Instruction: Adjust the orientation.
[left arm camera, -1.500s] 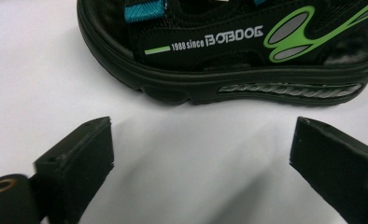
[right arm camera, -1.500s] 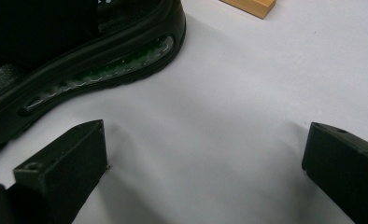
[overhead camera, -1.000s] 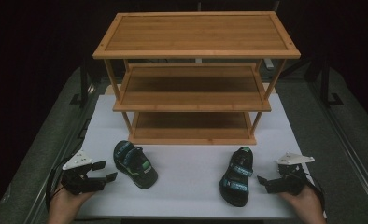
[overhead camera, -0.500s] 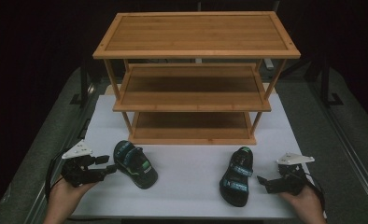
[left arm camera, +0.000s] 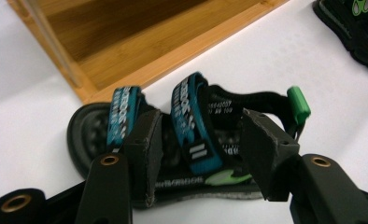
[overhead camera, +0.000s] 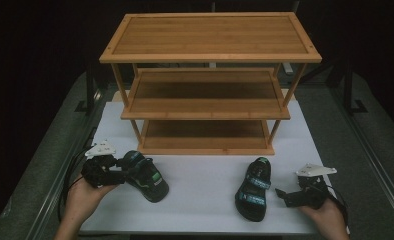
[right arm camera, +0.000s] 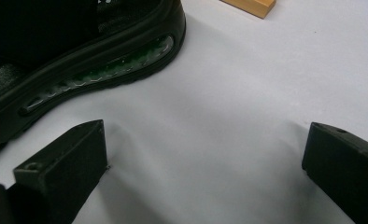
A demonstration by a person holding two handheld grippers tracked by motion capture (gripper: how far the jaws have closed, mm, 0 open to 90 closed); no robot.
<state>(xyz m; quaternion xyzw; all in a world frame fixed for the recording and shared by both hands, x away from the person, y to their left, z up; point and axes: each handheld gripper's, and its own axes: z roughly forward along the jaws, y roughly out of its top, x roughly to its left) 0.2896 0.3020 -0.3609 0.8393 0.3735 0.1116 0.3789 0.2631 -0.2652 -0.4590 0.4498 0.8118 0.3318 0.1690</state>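
Since the earlier frames, the left gripper (overhead camera: pixel 120 170) has been travelling rightward across the lower left of the high view, and it is now reaching the black sandal with teal straps (overhead camera: pixel 146 175), which is lying on the white tabletop (overhead camera: pixel 205 175) just in front of the bare three-tier bamboo shoe rack (overhead camera: pixel 210 85). Seen in the left gripper view, the left gripper (left arm camera: pixel 198 154) is standing spread, its two black jaws straddling the teal-strapped sandal (left arm camera: pixel 182 135) around the straps, not yet pinching it; a green tab is sticking up at the sandal's heel strap.

Over at the lower right of the high view, the right gripper (overhead camera: pixel 281 196) is hovering just beside the second black sandal with green and teal straps (overhead camera: pixel 254 189), apart from it. Its own view is showing the right gripper (right arm camera: pixel 205 158) spread wide over bare white tabletop, with the second sandal's (right arm camera: pixel 79 56) sole in the upper left of the frame.
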